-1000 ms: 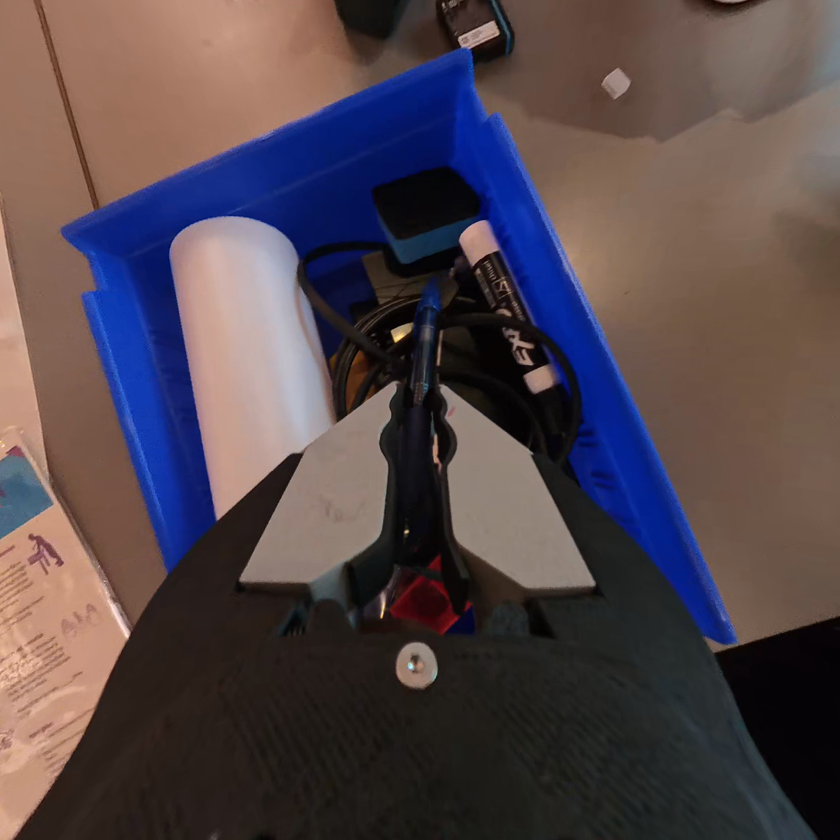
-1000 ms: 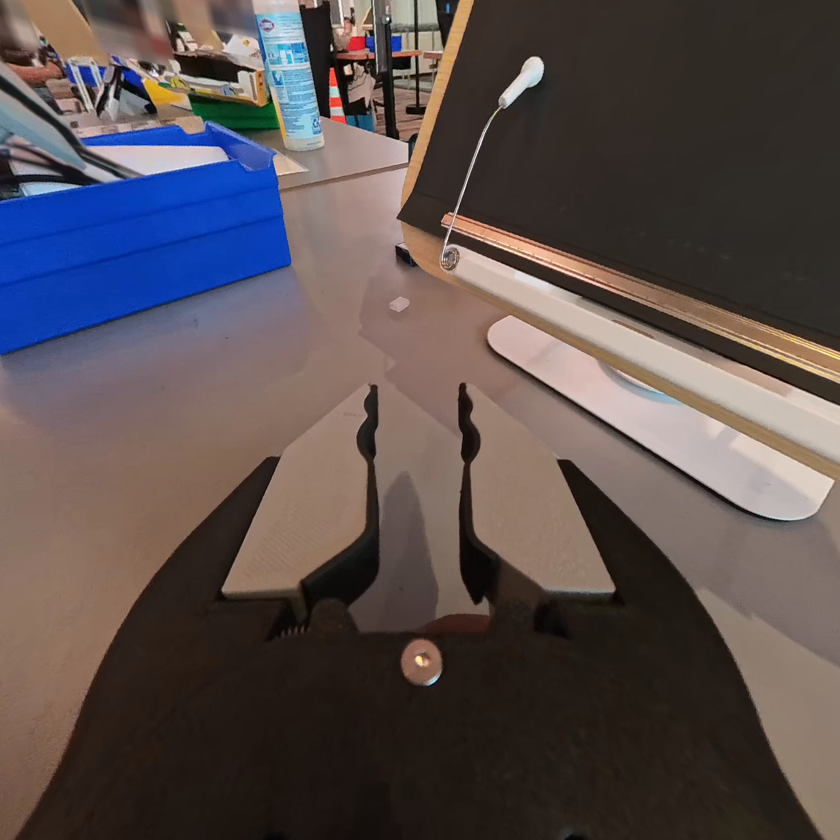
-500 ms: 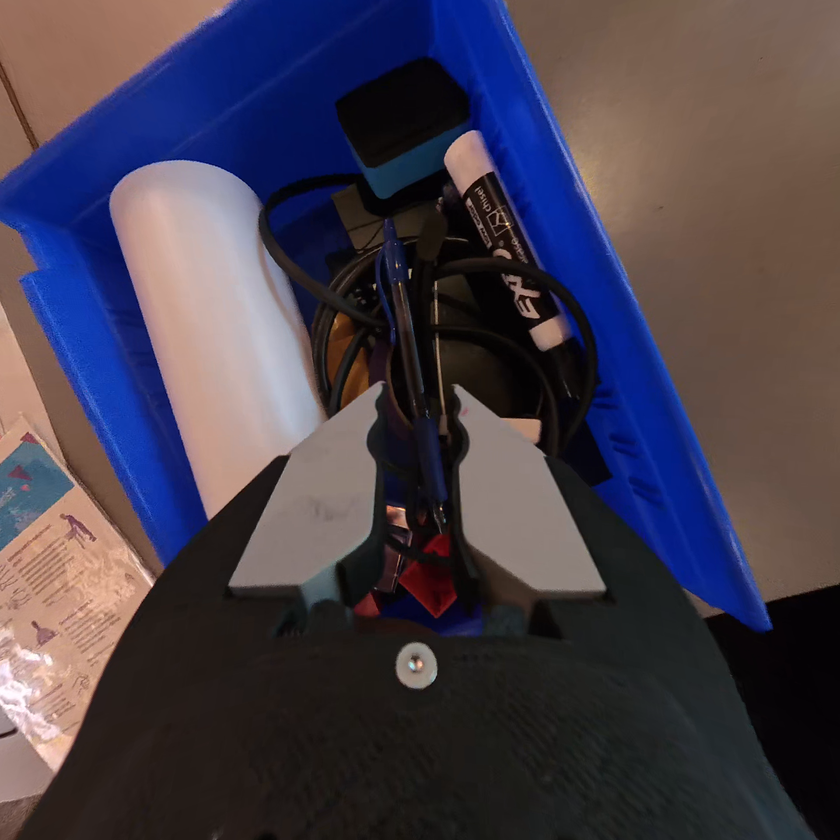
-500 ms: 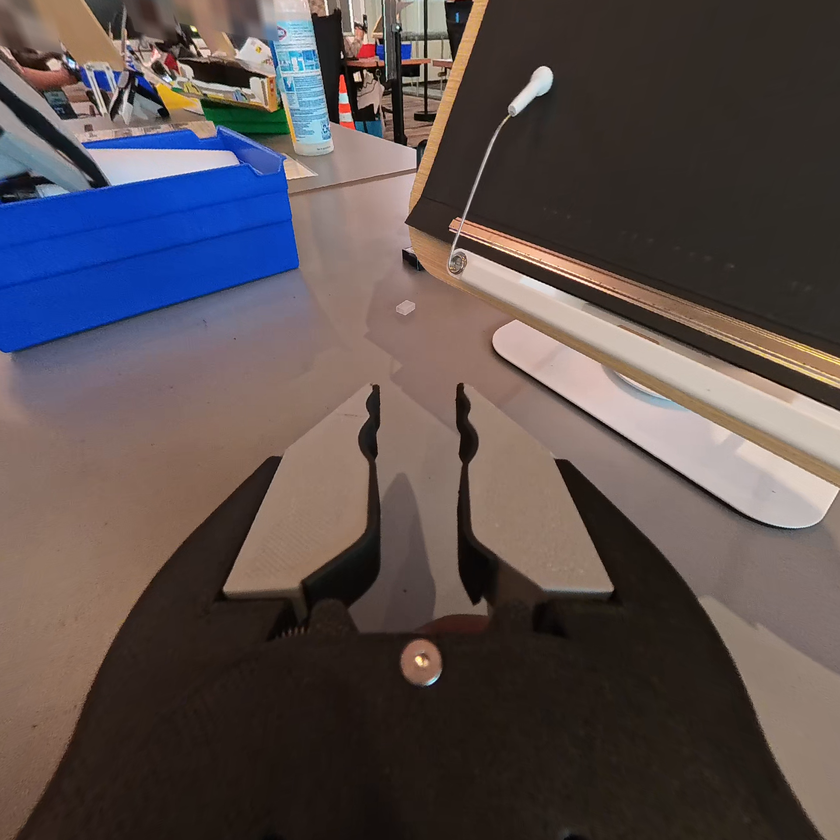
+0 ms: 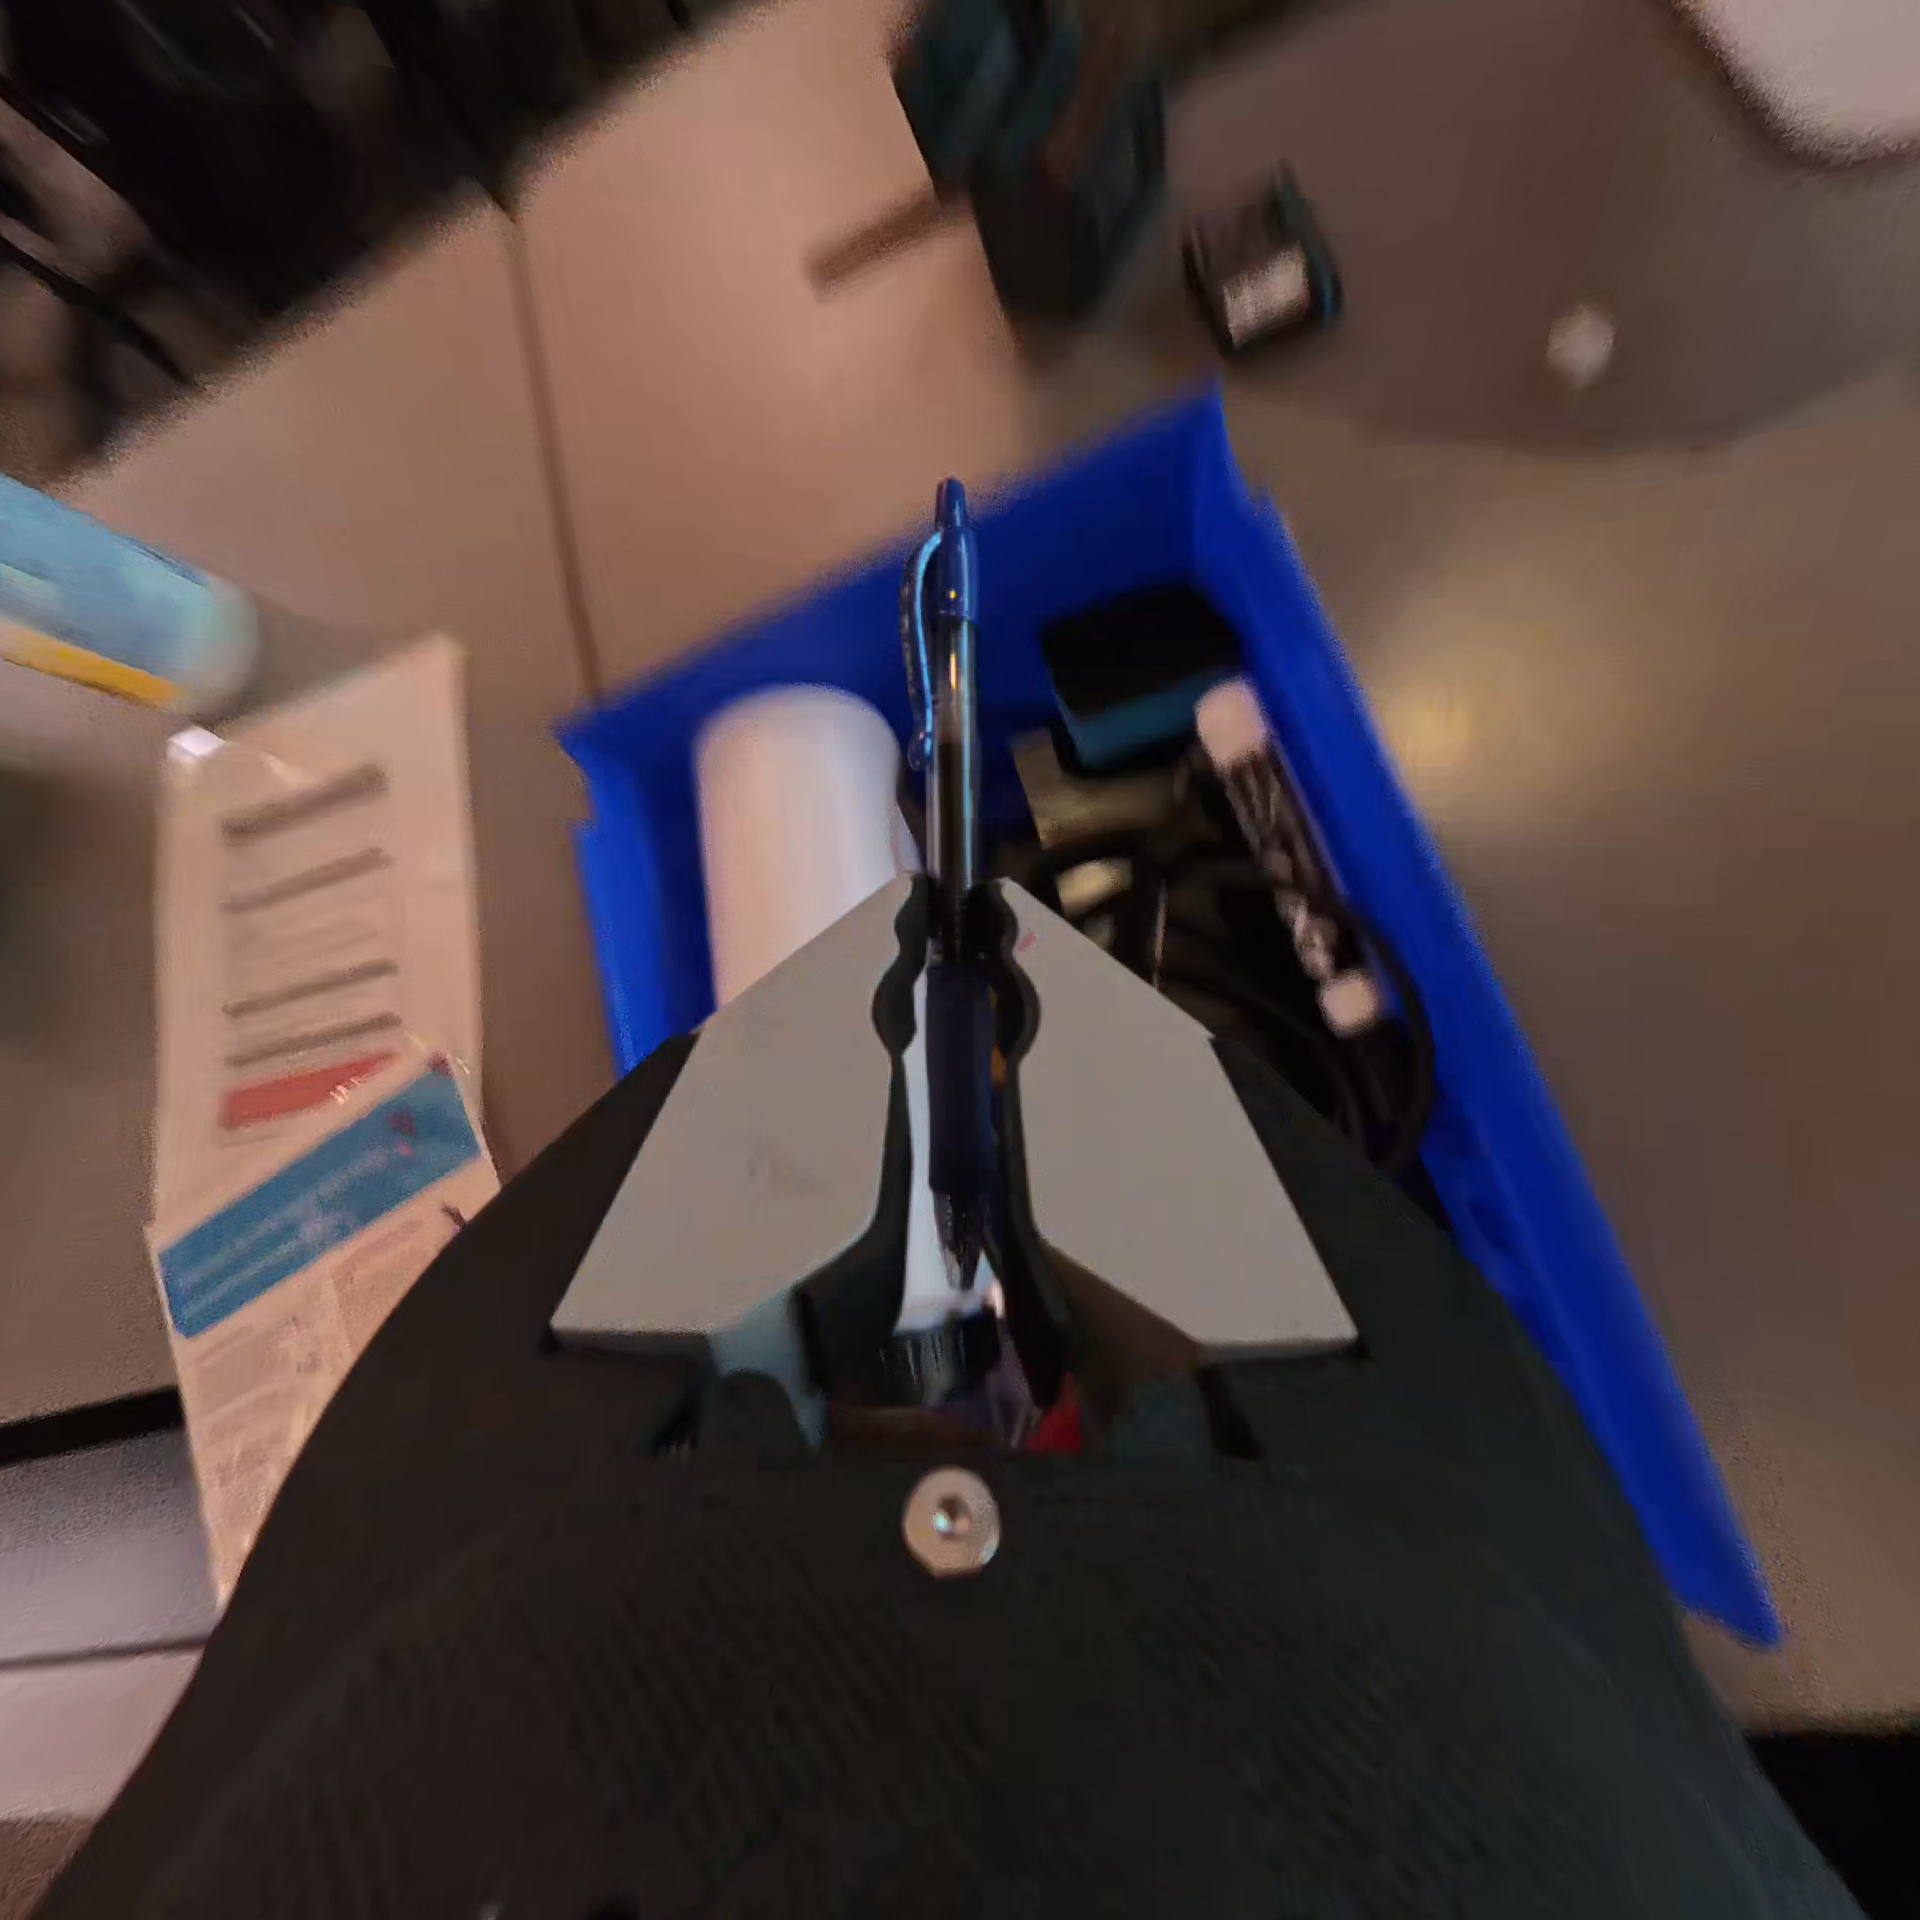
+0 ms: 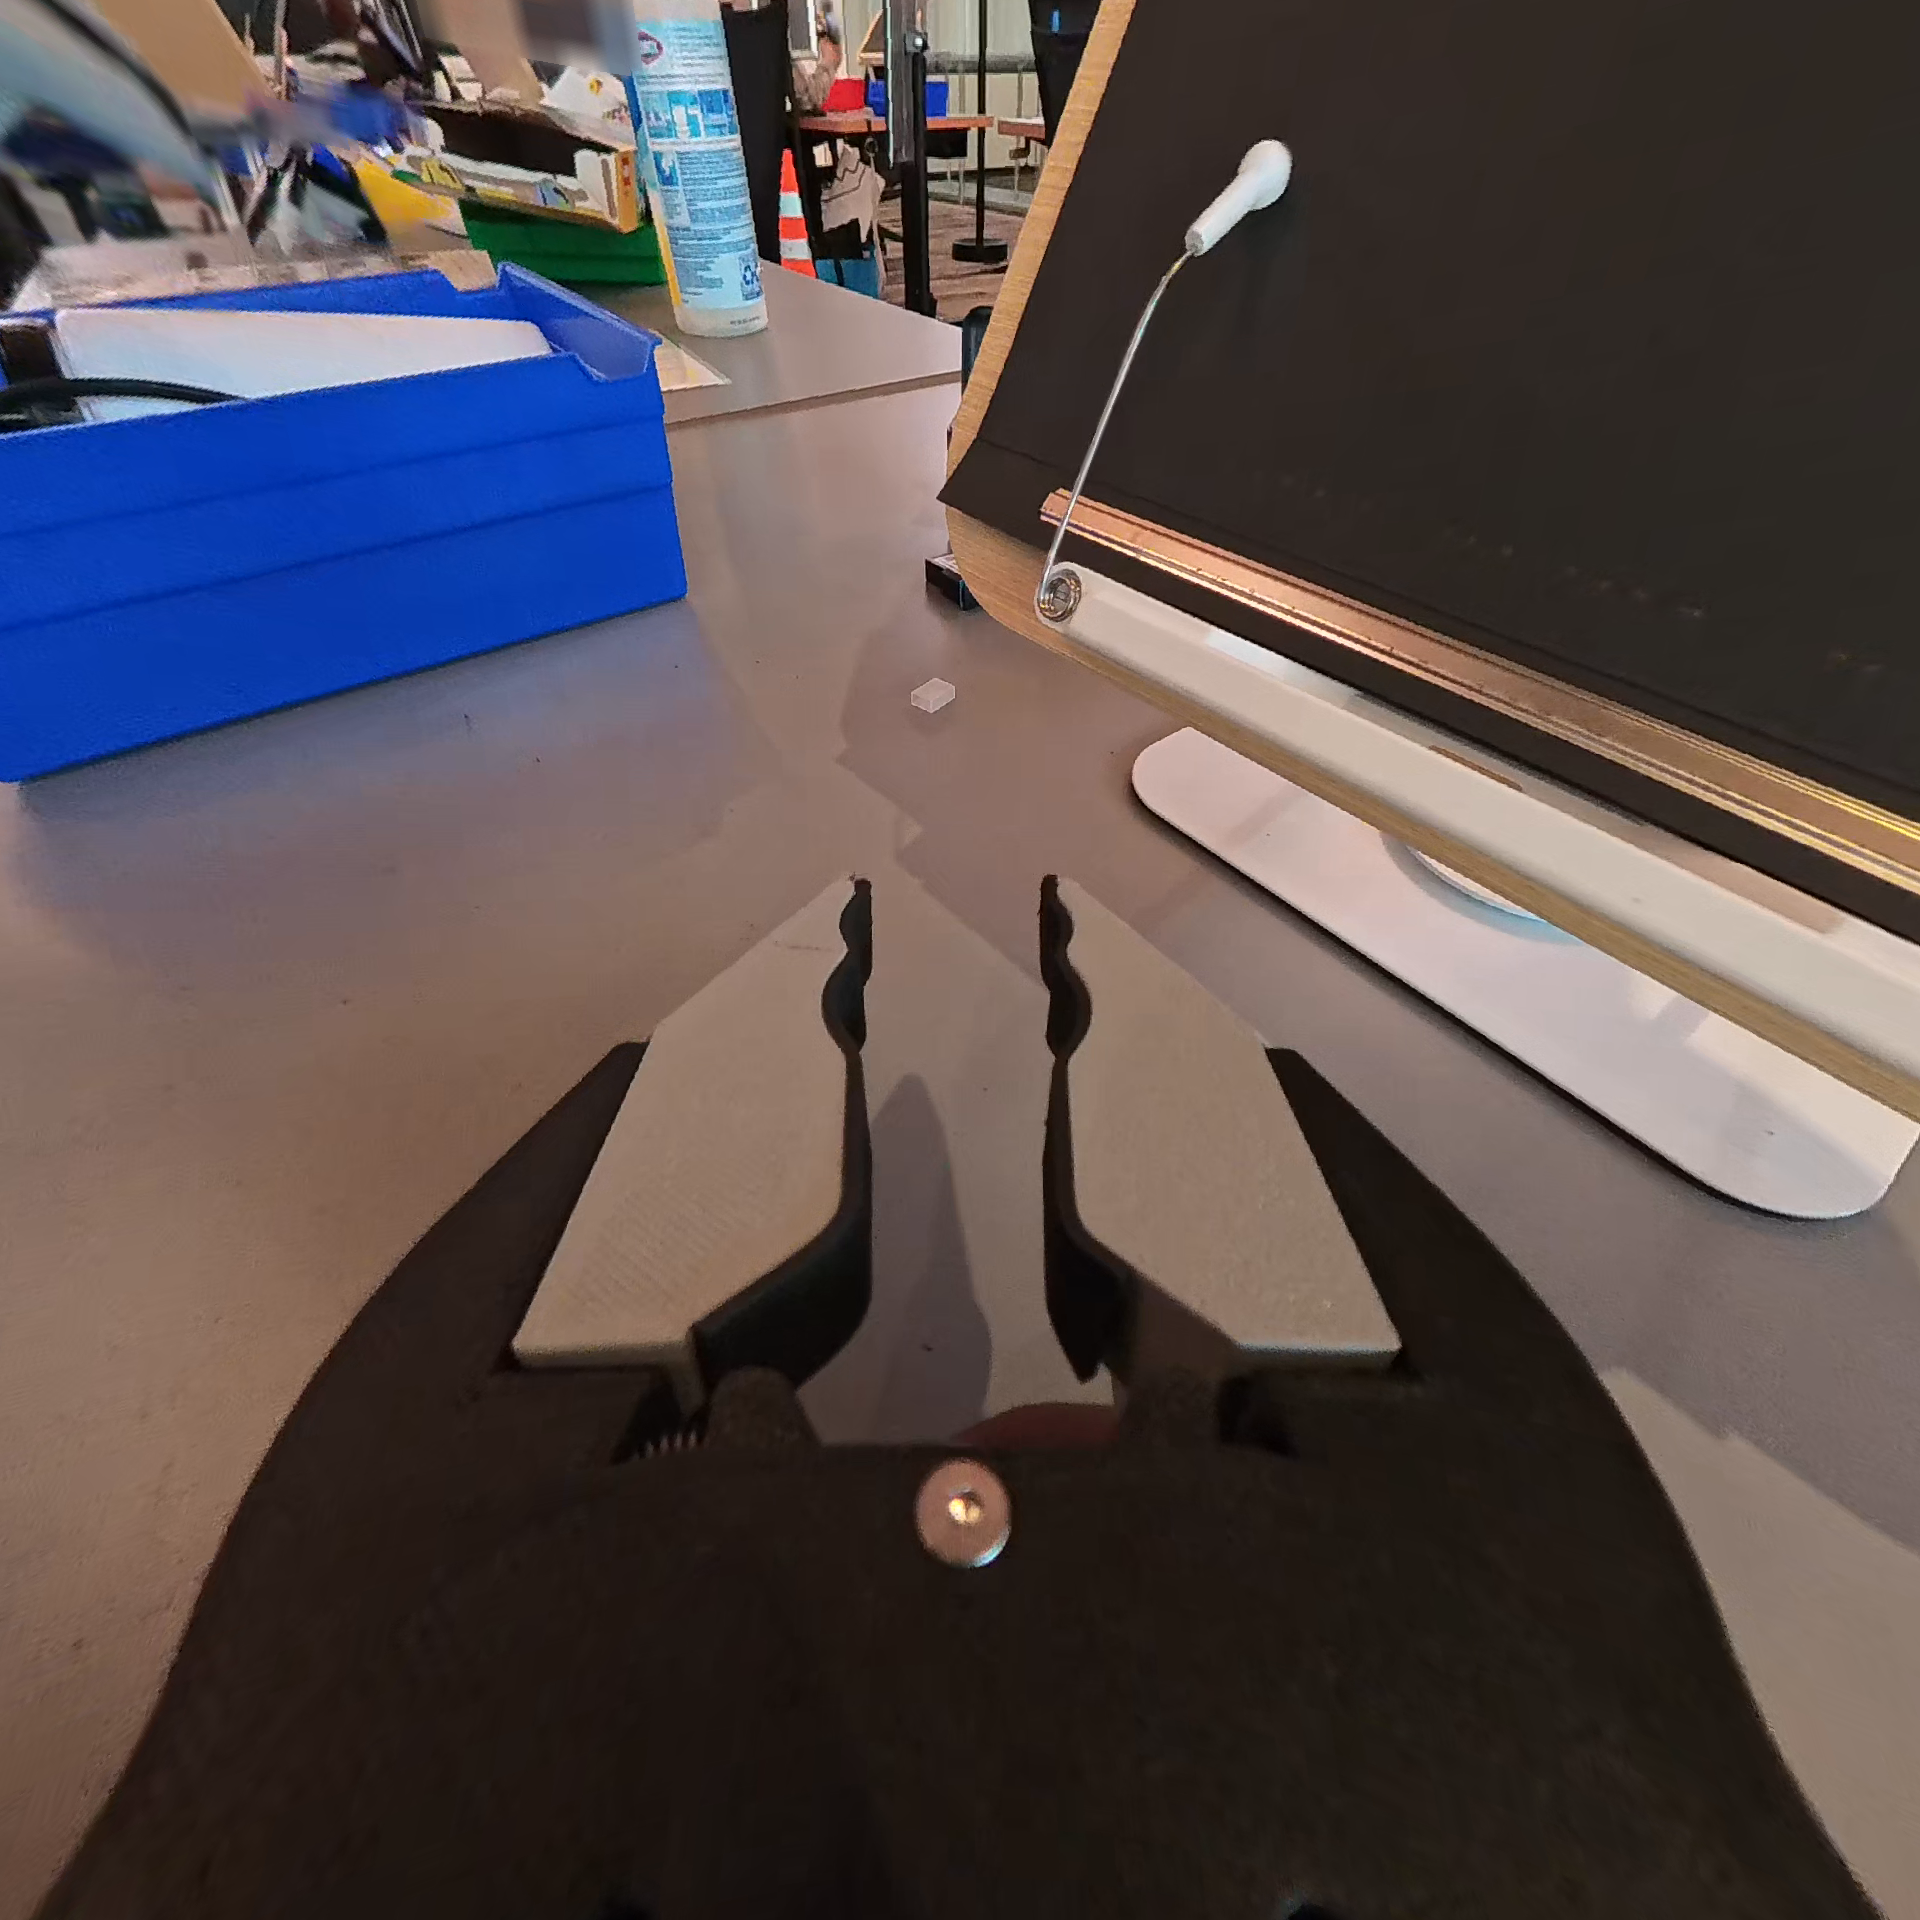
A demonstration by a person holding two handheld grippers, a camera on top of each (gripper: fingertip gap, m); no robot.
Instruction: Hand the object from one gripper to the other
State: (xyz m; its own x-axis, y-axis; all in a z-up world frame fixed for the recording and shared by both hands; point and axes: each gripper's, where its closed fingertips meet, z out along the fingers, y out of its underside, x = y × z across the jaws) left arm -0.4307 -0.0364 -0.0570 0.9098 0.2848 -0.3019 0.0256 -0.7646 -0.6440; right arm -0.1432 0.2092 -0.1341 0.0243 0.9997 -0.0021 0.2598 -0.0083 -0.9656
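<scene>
Worktop (image 6: 312, 1039): blue bin (image 5: 1455, 1039) below, roll, marker, cables inside.
Left tongs (image 5: 961, 904) clamped on blue pen (image 5: 951, 727), held above bin, clip end pointing far.
Right tongs (image 6: 951, 894) part-open, empty, low over worktop.
Handover tip: bring pen's free far end across right tongs, close, then release left.
Writing: bottle (image 6: 701, 177), leaflet (image 5: 312, 987), marker printed; not transcribed.

The left gripper (image 5: 958, 906) closed on the blue pen (image 5: 951, 790) and lifted it out of the blue bin (image 5: 1434, 935). The pen now stood above the bin, its clip end beyond the far wall.
</scene>
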